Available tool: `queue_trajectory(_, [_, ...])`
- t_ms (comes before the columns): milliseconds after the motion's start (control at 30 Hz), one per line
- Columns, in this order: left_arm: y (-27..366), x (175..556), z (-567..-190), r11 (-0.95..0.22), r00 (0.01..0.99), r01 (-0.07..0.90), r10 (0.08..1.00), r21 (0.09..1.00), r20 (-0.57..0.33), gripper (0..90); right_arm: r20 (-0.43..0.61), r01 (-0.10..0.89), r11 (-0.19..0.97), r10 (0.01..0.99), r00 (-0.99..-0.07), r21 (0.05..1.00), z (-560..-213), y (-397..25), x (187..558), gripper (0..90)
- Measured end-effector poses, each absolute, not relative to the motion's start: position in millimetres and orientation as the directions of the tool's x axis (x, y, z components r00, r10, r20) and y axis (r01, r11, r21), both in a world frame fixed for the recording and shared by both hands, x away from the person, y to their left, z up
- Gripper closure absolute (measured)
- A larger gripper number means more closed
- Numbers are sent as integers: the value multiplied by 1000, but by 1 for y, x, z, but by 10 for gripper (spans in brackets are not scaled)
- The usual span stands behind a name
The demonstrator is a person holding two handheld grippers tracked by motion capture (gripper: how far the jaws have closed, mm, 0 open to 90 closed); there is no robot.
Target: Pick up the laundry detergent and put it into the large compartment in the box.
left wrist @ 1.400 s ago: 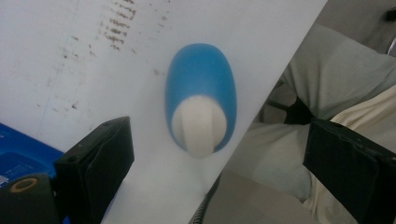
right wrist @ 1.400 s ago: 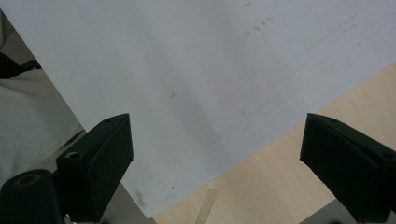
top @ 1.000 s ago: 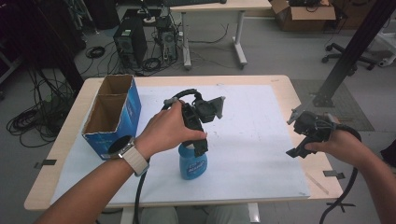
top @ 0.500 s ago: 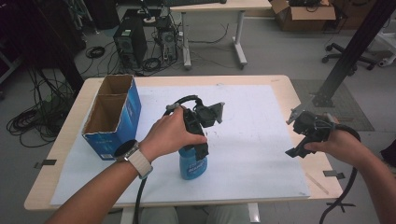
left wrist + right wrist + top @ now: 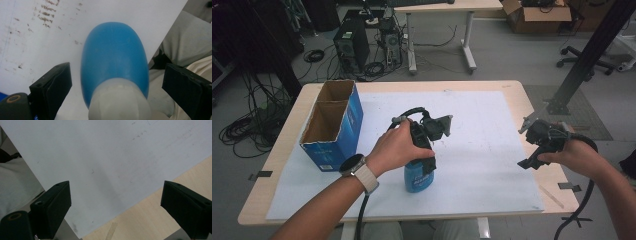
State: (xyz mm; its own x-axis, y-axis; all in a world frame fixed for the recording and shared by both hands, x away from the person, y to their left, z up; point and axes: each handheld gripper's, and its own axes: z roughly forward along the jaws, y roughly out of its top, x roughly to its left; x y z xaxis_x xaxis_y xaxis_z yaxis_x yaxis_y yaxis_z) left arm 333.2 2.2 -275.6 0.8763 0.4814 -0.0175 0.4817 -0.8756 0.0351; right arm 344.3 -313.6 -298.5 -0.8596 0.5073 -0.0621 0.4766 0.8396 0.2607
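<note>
Left gripper view: left gripper (image 5: 117,87) jaws stand wide astride the upright blue bottle (image 5: 115,60), low centre, untouched; closing comes next. Right gripper (image 5: 532,150) idles wide at right; cardboard box (image 5: 332,125) upper left.

The left forearm runs up from the lower left, a watch with a pale strap at the wrist, and the left hand (image 5: 398,146) wraps the left tongs (image 5: 115,85) from above, pointing them straight down — jaws spread wide. The right forearm comes in from the lower right; the right hand (image 5: 573,157) holds the right tongs (image 5: 115,205) low and tilted down — jaws wide apart, nothing between them.
</note>
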Motion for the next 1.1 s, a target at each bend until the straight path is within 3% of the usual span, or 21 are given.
queue_trajectory(433, [3,336,-284,-874,874,486,486,21,-20,118,-64,477,839,508,-859,261,-298,-313,344,94])
queue_trajectory(1100, [3,336,-284,-870,870,492,492,21,-9,243,-62,474,841,504,-861,261,-298,-313,343,94])
